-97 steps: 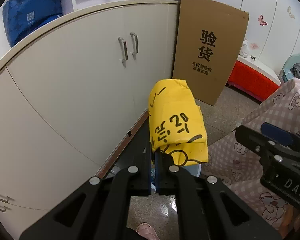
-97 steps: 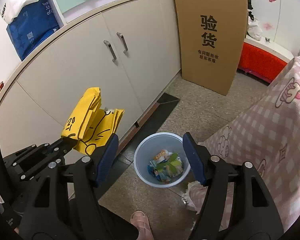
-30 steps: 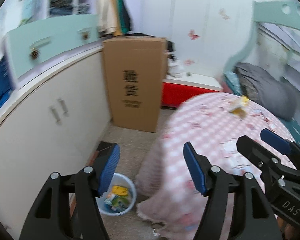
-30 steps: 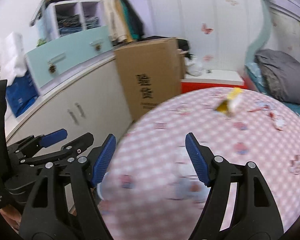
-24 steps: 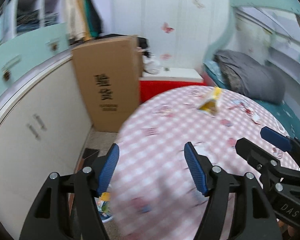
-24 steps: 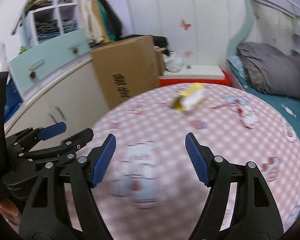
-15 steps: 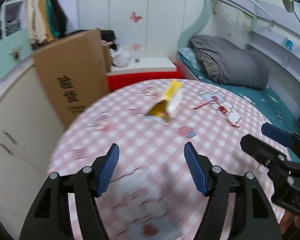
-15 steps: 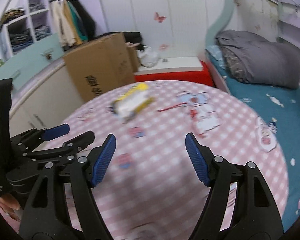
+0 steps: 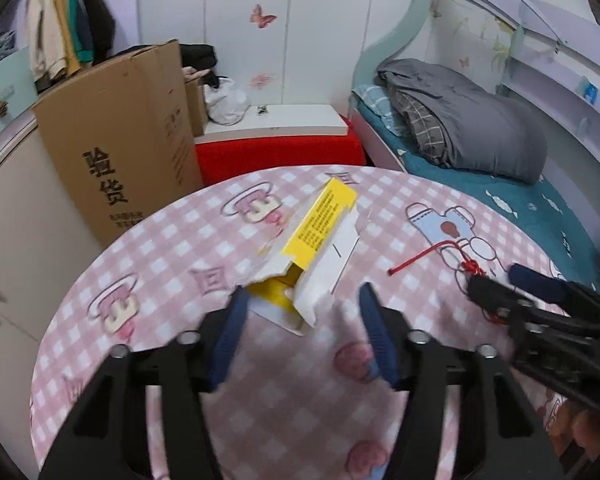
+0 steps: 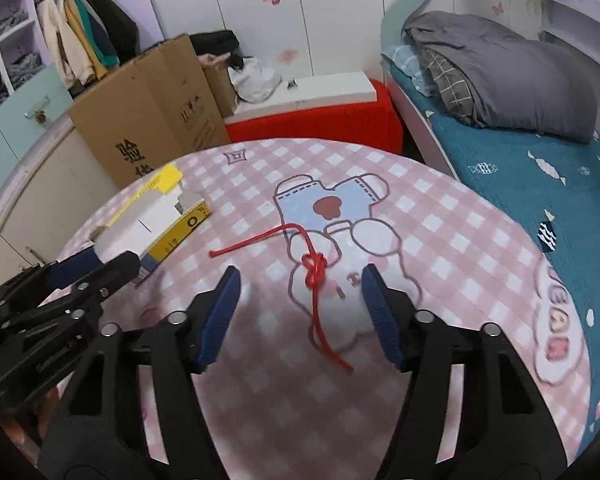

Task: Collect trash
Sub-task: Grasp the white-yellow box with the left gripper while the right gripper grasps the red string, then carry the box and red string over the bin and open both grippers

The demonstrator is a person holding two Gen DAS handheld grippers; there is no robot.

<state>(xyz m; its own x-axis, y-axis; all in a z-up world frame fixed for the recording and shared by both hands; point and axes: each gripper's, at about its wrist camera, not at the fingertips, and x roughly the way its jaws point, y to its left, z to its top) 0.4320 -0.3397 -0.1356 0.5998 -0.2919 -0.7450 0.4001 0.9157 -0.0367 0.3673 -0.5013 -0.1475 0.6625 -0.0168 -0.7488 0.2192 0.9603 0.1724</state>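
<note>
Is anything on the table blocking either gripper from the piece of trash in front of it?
Nothing visible does. The torn yellow-and-white box lies just ahead of the left gripper, whose jaws are closing with nothing between them yet. The red cord lies on the tablecloth before the closing right gripper.

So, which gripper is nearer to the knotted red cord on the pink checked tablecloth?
Right. The right gripper hangs directly over the knotted red cord, its closing jaws either side of it. The left gripper is beside, at the torn yellow and white carton, jaws also closing.
</note>
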